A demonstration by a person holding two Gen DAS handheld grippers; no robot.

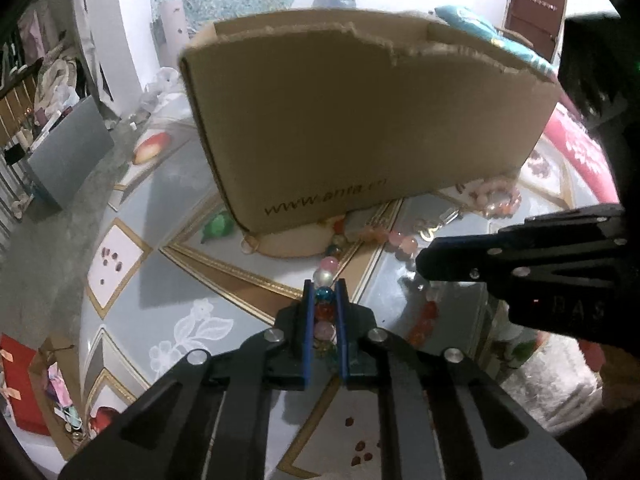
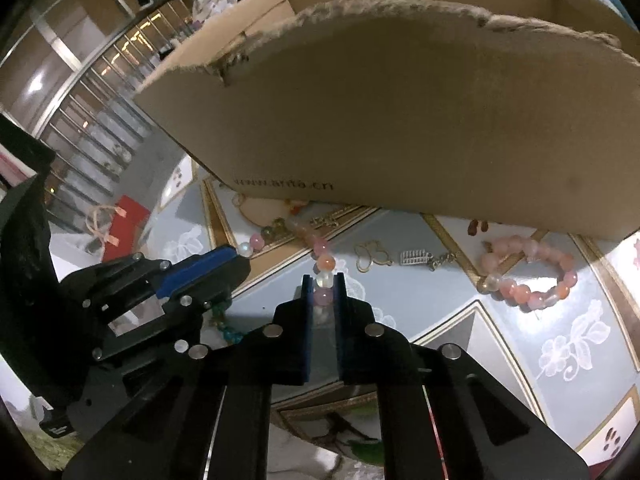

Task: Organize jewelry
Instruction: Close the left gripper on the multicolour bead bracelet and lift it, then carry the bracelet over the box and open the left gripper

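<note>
On the desk (image 2: 460,320), just near of the cardboard box (image 1: 360,120), both grippers were pinching one bead string (image 1: 325,294): left gripper (image 1: 325,300) jaws pressed on the blue-red beads, right gripper (image 2: 323,292) jaws on the pink ones. Step looked like pickup; next move probably a level joint lift over the box's torn rim.

Dim indoor light, glare on glossy tabletop (image 1: 224,280), strong fisheye edge bending, mild softness.
</note>
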